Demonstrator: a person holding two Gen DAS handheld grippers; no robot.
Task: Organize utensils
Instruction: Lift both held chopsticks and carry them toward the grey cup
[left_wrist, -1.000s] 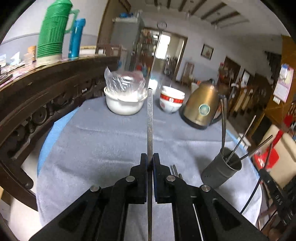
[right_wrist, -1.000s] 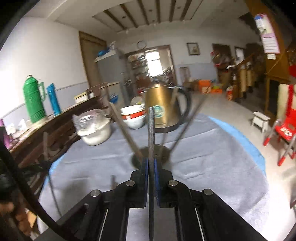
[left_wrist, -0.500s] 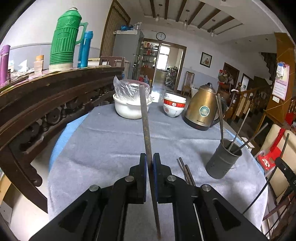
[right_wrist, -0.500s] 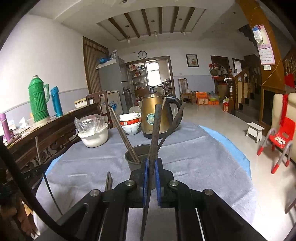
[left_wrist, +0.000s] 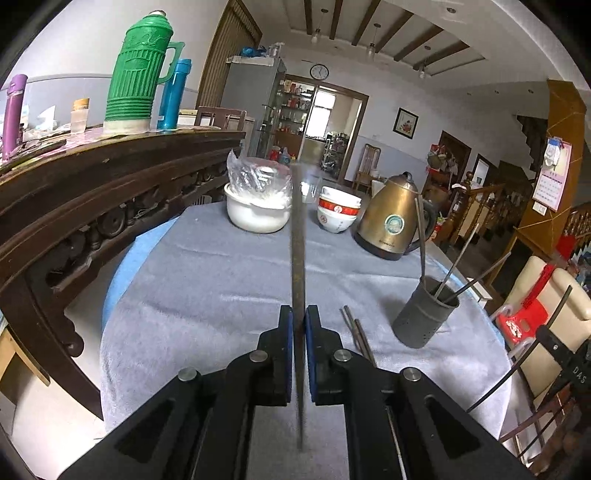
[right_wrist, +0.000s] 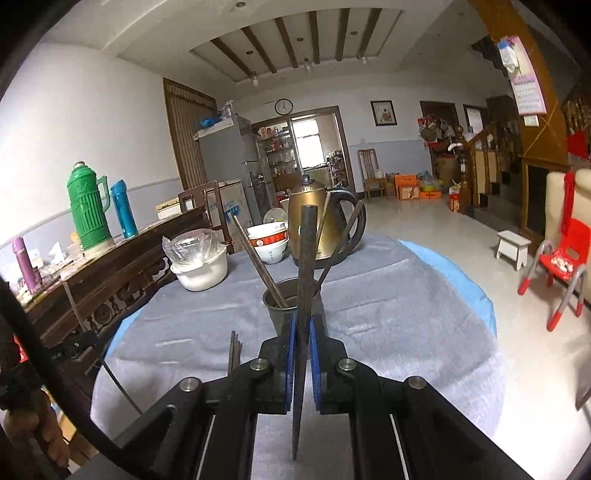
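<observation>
My left gripper (left_wrist: 299, 314) is shut on a dark chopstick (left_wrist: 297, 236) that points up and away over the grey tablecloth. My right gripper (right_wrist: 303, 321) is shut on another dark chopstick (right_wrist: 306, 258), held upright just in front of the dark grey utensil cup (right_wrist: 282, 299). The cup (left_wrist: 424, 314) holds three chopsticks and stands to the right of my left gripper. Two loose chopsticks (left_wrist: 356, 330) lie on the cloth between the left gripper and the cup, and they also show in the right wrist view (right_wrist: 232, 349).
A white bowl with plastic wrap (left_wrist: 258, 210), stacked red-and-white bowls (left_wrist: 338, 216) and a gold kettle (left_wrist: 391, 225) stand at the far side of the table. A dark carved wooden sideboard (left_wrist: 92, 192) runs along the left. A red child's chair (right_wrist: 561, 258) stands on the floor at right.
Both grippers have pulled back and risen, so more of the table and room shows. Each still holds its chopstick; the right one now sits upright before the cup.
</observation>
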